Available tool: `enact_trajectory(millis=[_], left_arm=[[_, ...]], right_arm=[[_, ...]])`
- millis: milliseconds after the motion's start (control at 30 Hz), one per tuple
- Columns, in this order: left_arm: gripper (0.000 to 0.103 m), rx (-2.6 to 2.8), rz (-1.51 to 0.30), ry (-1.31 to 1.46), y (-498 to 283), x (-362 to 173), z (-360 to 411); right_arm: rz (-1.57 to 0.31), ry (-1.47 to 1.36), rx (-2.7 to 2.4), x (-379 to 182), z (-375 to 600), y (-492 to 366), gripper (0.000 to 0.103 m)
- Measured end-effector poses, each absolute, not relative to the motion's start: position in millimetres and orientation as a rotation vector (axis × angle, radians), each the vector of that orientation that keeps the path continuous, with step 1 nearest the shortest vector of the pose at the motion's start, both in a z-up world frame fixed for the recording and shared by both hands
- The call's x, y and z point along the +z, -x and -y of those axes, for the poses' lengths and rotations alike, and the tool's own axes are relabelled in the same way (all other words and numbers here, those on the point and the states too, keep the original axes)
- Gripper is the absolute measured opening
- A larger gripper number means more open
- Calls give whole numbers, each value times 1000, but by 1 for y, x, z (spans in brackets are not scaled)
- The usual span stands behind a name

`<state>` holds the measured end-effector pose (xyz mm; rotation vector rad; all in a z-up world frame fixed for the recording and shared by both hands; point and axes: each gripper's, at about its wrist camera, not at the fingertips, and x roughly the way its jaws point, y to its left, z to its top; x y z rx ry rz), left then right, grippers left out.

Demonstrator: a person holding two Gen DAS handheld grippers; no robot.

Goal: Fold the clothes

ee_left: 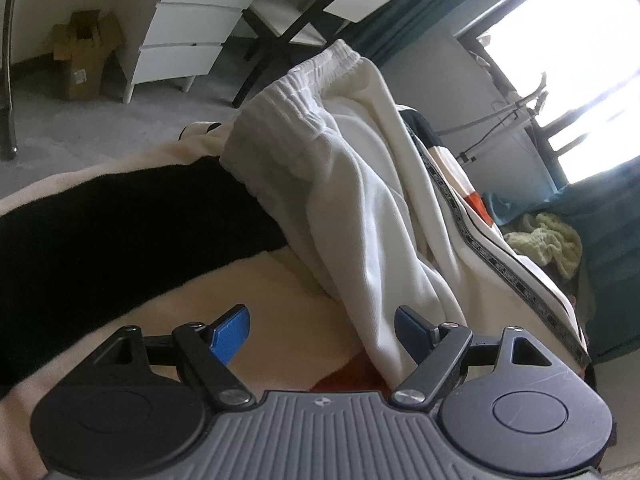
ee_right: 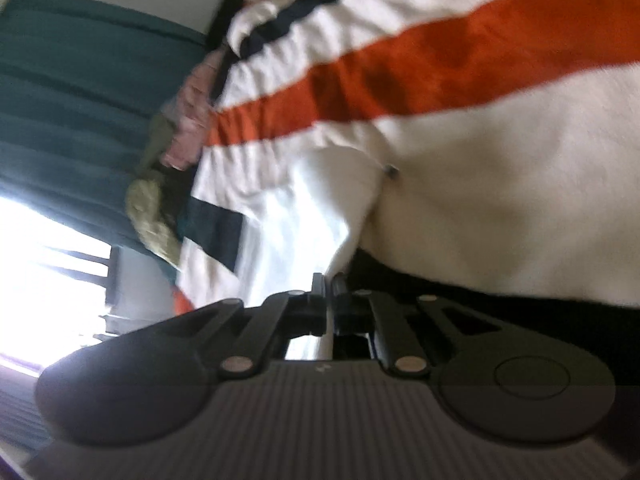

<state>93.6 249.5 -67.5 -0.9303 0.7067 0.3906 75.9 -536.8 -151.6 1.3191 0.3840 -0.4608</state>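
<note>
Looking through the left view first: the left claw (ee_left: 322, 330) is wide open, nothing pinched, probably lining up a grab. The white pants (ee_left: 352, 184) lie draped on the striped blanket (ee_left: 120, 232), hem right between the pads. Right view's blurry: the right claw (ee_right: 329, 280) is clamped on the pants' (ee_right: 304, 216) edge, likely anchoring it.

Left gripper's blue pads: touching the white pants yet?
Cannot tell. In the left wrist view the left gripper is open, and the white pants hang between its blue pads, overlapping the right one; no clear gap or press shows.
</note>
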Motion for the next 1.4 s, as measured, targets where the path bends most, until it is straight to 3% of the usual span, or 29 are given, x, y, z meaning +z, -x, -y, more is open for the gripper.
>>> enact_trajectory(millis=[300,467,567,633,667,700,733,800,900,1000,1067,1100,1400], left_arm=[[71,376,-679,967,-117,-86,-266],[62,409,-634,1055,-127,-101,-287],[48,437,-608,1100,-134,-106,-295],[29,446,-602,1091,-140,-104,-297],[25,454,-598,1081,-142,-104,-295],[18,461,-591,1070,-144,-102,-294],[15,466,-580,1060,-144,-101,-293],[11,467,-560,1049,-142,-96,-295],[8,464,-523,1043,-133,-88,-298],[7,464,-483,1033,-120,-73,-305],[6,465,-475,1009,-112,-62,-311],[4,464,-475,995,-109,-56,-314],[2,419,-489,938,-71,-9,-325]], right_arm=[[-440,-1317,-525,-158,541,-78,8],[-436,-1339,-548,-164,543,-80,11],[-439,-1331,-549,-166,542,-82,11],[-441,-1329,-548,-167,543,-83,12],[-442,-1329,-548,-167,543,-84,13],[-438,-1334,-549,-168,543,-84,23],[-429,-1343,-551,-169,543,-83,41],[-411,-1359,-553,-171,543,-81,58],[-388,-1348,-556,-171,544,-82,61],[-372,-1347,-566,-173,548,-85,57],[-382,-1347,-568,-176,554,-89,33],[-394,-1346,-564,-178,556,-90,10],[-289,-1233,-563,-142,551,-74,5]])
